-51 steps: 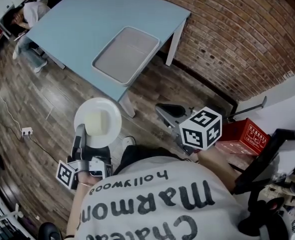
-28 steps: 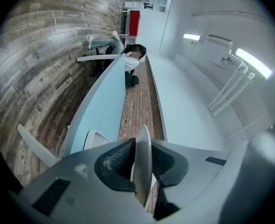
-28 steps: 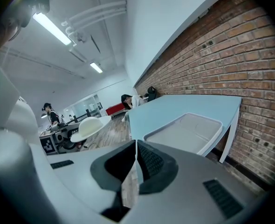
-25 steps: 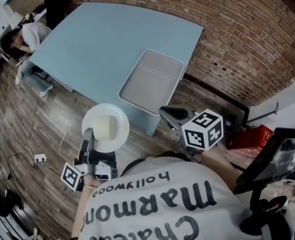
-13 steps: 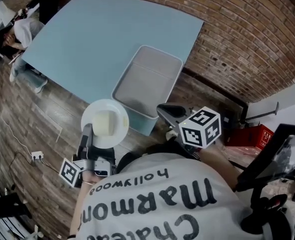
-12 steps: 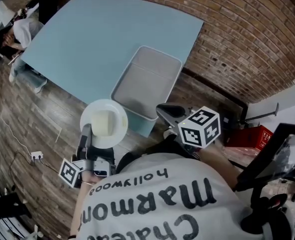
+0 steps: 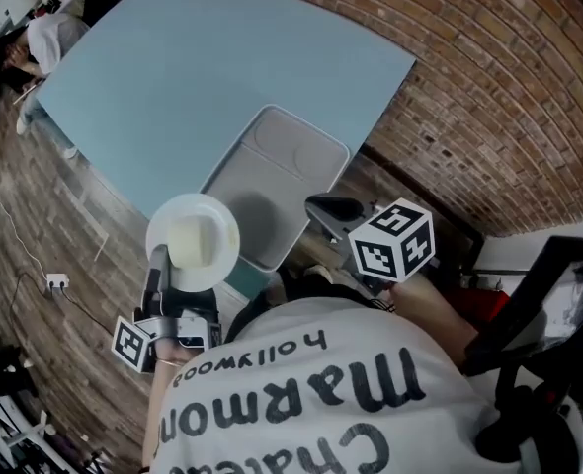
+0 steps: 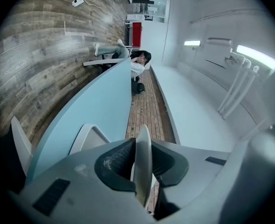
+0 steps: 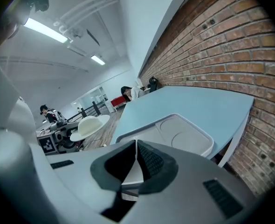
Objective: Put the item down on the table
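The head camera is looking steeply down over the person's shoulders onto the pale blue surface [image 7: 222, 77] and shallow grey rectangular tray [image 7: 272, 181]. The left tool [image 8: 143, 162] camera, turned sideways, and the right tool [image 9: 136, 162] camera are peering close along their jaws at both.

A grey tray [image 7: 272, 181] lies on the light-blue table [image 7: 203, 67].

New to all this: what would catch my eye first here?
A white plate, pinched by its rim in the left claw, hangs beside the edge of the blue table. A grey tray lies on the table near that edge; the right claw is shut and empty.
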A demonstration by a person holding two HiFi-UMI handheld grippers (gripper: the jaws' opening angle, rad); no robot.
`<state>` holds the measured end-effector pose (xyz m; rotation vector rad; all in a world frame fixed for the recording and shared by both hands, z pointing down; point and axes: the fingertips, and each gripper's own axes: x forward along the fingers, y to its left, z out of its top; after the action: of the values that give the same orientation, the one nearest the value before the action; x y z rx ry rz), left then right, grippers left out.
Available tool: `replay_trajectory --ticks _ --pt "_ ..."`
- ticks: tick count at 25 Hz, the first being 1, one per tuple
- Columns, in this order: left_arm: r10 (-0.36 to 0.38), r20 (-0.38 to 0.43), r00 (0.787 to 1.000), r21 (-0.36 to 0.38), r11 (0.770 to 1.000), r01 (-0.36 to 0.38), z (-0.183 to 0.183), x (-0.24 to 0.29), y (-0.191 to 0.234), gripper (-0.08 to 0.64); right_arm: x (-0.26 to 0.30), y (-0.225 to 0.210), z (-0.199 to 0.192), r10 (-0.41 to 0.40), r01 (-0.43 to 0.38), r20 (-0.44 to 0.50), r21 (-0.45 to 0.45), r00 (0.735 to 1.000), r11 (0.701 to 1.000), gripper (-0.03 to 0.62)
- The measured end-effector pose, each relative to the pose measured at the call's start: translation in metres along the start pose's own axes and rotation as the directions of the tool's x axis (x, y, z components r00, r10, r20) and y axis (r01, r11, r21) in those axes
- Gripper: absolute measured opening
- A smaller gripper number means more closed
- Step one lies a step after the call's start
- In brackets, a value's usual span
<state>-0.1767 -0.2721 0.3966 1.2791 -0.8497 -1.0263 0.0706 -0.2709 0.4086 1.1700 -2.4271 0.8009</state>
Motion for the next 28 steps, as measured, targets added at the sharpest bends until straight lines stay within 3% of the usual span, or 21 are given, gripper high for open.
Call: replay_trajectory --ticks 11,18,23,28 --pt "0.055 0.175 0.983 -0.007 0.999 -0.054 -0.054 0.006 0.031 0.046 0.018 -0.046 -0.002 0.186 -0.198 -0.149 -0.076 0.971 0.977 0.015" --pt "0.118 0.26 0.958 0.012 0.992 -0.126 -0.061 -0.004 0.065 0.046 0.034 -0.055 -0.019 0.268 -0.29 -0.207 -0.081 0.941 0.954 0.015" --pt "0.193 0.268 0.944 0.038 0.977 -0.211 -0.055 -0.016 0.092 0.046 0.045 -0.04 -0.032 0.318 -0.347 -0.256 -0.077 0.913 0.935 0.015" --pt "0.251 0.226 0.941 0.039 0.963 -0.266 -0.048 -0.017 0.104 0.046 0.055 -0.023 -0.027 0.314 -0.346 -0.267 -0.079 0.911 0.935 0.015"
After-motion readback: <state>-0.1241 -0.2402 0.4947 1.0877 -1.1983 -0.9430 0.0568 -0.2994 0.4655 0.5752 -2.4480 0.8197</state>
